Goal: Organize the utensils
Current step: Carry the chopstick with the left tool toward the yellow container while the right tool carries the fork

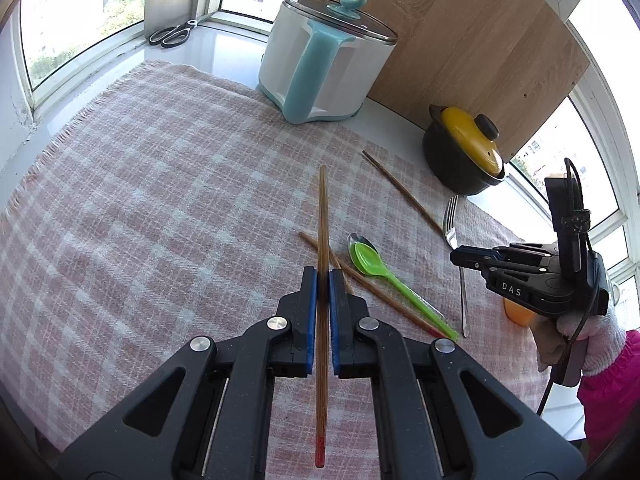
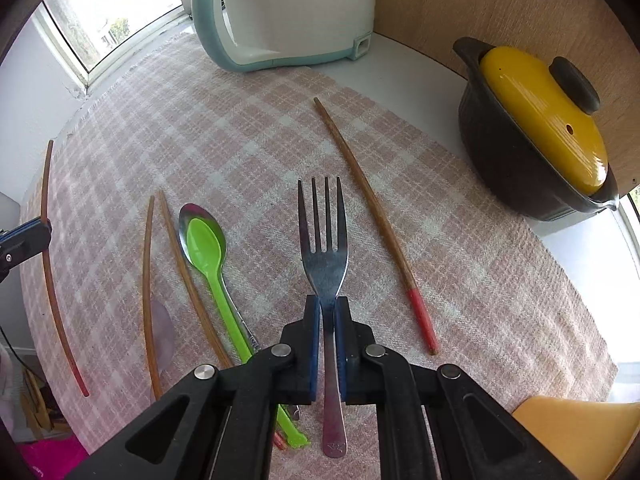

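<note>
My left gripper is shut on a wooden chopstick with a red end, held above the checked cloth. My right gripper is shut on a metal fork, tines pointing away; it shows at the right of the left wrist view. On the cloth lie a green plastic spoon stacked on a metal spoon, two chopsticks left of them, and one red-tipped chopstick right of the fork.
A white and teal jug stands at the back. A dark pot with a yellow lid sits at the right by a wooden board. Scissors lie on the windowsill. An orange object is at the near right.
</note>
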Demonstrator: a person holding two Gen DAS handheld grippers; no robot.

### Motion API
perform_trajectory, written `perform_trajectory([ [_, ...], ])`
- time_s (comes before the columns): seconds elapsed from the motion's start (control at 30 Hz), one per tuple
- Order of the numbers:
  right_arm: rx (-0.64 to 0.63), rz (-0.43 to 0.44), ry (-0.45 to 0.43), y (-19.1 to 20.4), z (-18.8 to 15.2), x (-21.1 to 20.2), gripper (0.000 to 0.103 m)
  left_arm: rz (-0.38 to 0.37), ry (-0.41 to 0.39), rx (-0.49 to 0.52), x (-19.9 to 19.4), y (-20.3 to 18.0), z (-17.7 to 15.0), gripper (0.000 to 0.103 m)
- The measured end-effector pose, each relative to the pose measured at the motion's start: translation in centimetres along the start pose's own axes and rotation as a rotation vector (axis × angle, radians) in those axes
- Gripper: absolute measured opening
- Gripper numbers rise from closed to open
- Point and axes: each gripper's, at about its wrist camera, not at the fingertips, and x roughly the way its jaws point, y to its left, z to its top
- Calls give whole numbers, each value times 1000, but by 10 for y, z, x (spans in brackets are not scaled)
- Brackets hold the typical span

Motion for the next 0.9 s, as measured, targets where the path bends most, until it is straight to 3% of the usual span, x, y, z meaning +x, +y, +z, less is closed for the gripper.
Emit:
perform_trajectory([
  [0.23,66,28,-171,-7,-25,-61,4,-34,-57,34,-20,-25,8,3],
  [0.47,70,-16,-282,-12,-30,-100,0,-72,-104,86,-34,-59,14,3],
  [0.57,86,4,-284,-20,-29,-104,0,-77,-113,99,-34,-69,15,3],
  [0.73,73,80,-203,-27,-28,-79,0,-69,-115,93,-33,-68,17,3],
  [0.8,45,90,-164,-23,-22,-65,13,-63,-112,82,-33,-60,17,3],
  [0.83,16,97,-148,-18,-18,-56,28,-58,-112,76,-34,-56,17,3],
  [0.9,-29,103,-111,-10,-8,-40,28,-47,-111,62,-36,-45,17,3],
])
